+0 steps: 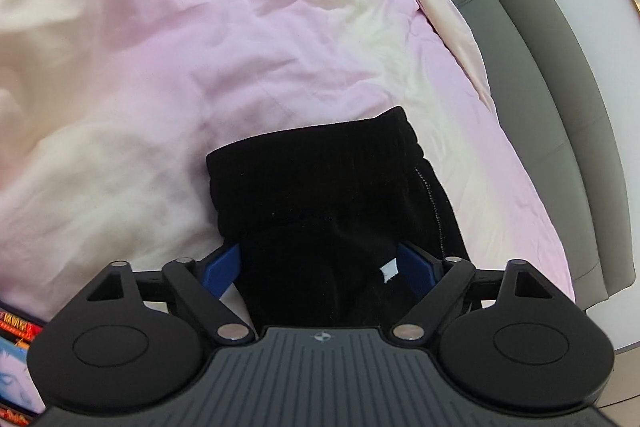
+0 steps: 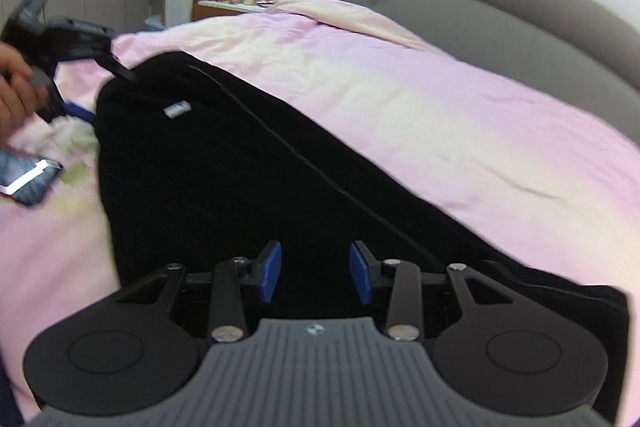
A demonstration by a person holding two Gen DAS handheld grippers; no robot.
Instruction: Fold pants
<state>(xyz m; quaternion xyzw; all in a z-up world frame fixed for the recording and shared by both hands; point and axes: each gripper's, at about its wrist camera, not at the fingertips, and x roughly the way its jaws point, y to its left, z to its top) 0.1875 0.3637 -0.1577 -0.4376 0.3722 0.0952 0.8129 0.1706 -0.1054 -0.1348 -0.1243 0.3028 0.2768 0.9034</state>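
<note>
Both jaws (parted) over black pants (image 1: 320, 195)

No text or label is sharp enough to read

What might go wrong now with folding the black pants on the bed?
1. The left tool is wide open around the waistband end of the black pants; if it pulls away, fabric may snag and undo the fold.
2. The right tool is also open, so nothing pins the pants.
3. The pink duvet is soft and wrinkled, so creases may turn out uneven.
</note>
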